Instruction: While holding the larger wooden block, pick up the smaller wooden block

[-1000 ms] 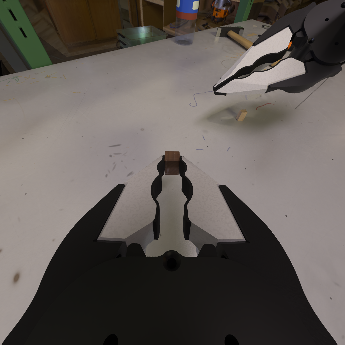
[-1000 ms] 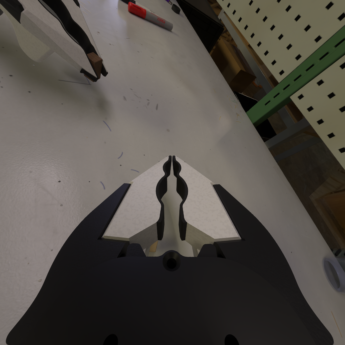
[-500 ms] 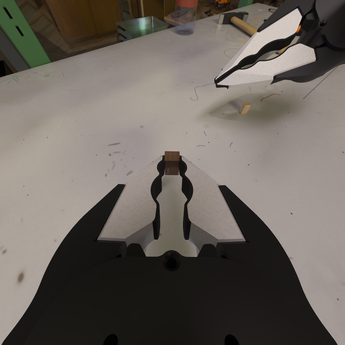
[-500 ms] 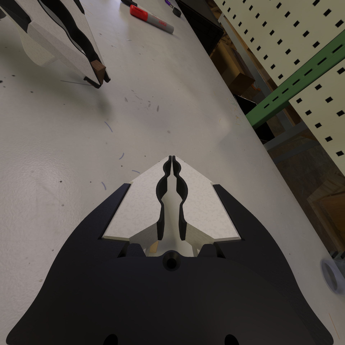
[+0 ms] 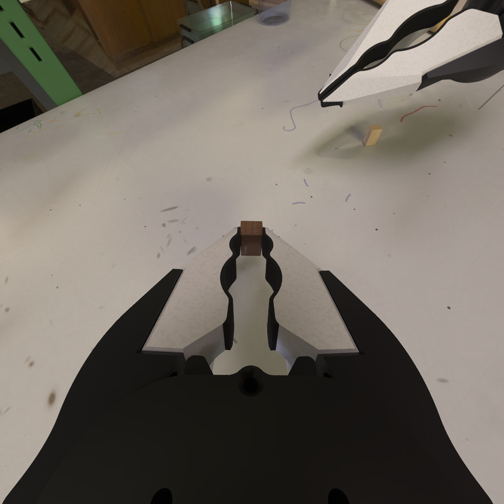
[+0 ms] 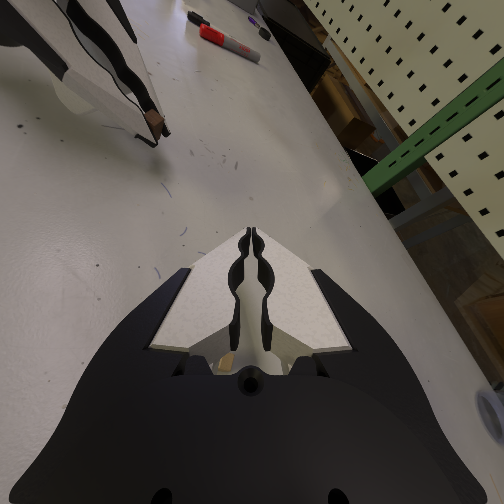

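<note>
My left gripper is shut on a dark brown wooden block, pinched at the fingertips and held above the table. It also shows in the right wrist view at the upper left, with the dark block in its tips. A smaller light wooden block lies on the table at the far right. My right gripper hovers above and just left of it, shut and empty. In the right wrist view, my right gripper has its tips together, and the light block shows below, near the finger bases.
A red-capped marker and a black cap lie at the far end of the table. A clear tray and a clear cup stand at the far edge. A pegboard lies beyond the table's right edge.
The two grippers have come closer together: each looks larger and nearer in the other's view. The light block has not moved on the table. Both grips are unchanged.
</note>
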Motion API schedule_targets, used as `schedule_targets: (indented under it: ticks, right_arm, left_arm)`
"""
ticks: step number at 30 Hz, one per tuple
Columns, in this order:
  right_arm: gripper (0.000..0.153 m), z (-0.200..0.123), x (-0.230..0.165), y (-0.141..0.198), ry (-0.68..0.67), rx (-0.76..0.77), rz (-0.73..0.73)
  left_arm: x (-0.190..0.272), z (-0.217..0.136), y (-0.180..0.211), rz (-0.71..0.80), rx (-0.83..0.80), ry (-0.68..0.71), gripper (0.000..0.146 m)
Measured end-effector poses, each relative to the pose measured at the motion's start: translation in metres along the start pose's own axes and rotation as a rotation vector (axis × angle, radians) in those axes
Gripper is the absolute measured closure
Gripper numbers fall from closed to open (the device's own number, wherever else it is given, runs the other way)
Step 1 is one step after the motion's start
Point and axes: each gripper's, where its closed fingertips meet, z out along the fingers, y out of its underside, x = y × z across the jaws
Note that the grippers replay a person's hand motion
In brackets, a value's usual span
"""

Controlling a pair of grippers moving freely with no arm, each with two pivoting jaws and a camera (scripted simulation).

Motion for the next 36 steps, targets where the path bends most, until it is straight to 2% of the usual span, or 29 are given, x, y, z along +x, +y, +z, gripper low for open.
schedule_targets:
  ticks: [11, 17, 20, 23, 28, 32, 36]
  right_arm:
    - [0.152, -0.004, 0.001, -0.002, 0.014, 0.015, -0.027]
    - [0.131, -0.011, 0.011, -0.006, 0.063, 0.052, -0.016]
    - [0.115, -0.017, 0.02, 0.001, 0.079, 0.05, 0.072]
    - [0.104, -0.031, 0.014, 0.006, 0.016, 0.001, 0.18]
    - [0.103, -0.045, -0.007, 0.035, -0.053, -0.198, 0.328]
    - [0.111, -0.053, -0.012, 0.065, -0.028, -0.346, 0.42]
    - [0.118, -0.057, -0.014, 0.08, -0.045, -0.378, 0.476]
  left_arm:
    - [0.001, 0.001, 0.001, 0.02, -0.014, -0.01, 0.132]
    - [0.0, 0.002, 0.002, 0.021, -0.018, -0.025, 0.132]
    - [-0.003, 0.002, 0.002, -0.03, -0.016, -0.001, 0.132]
    - [-0.005, -0.001, -0.001, -0.08, 0.011, 0.029, 0.132]
    - [-0.006, -0.003, -0.003, -0.129, 0.033, 0.071, 0.132]
    - [-0.005, -0.005, -0.005, -0.115, 0.054, 0.063, 0.132]
    - [-0.004, -0.005, -0.005, -0.097, 0.053, 0.056, 0.132]
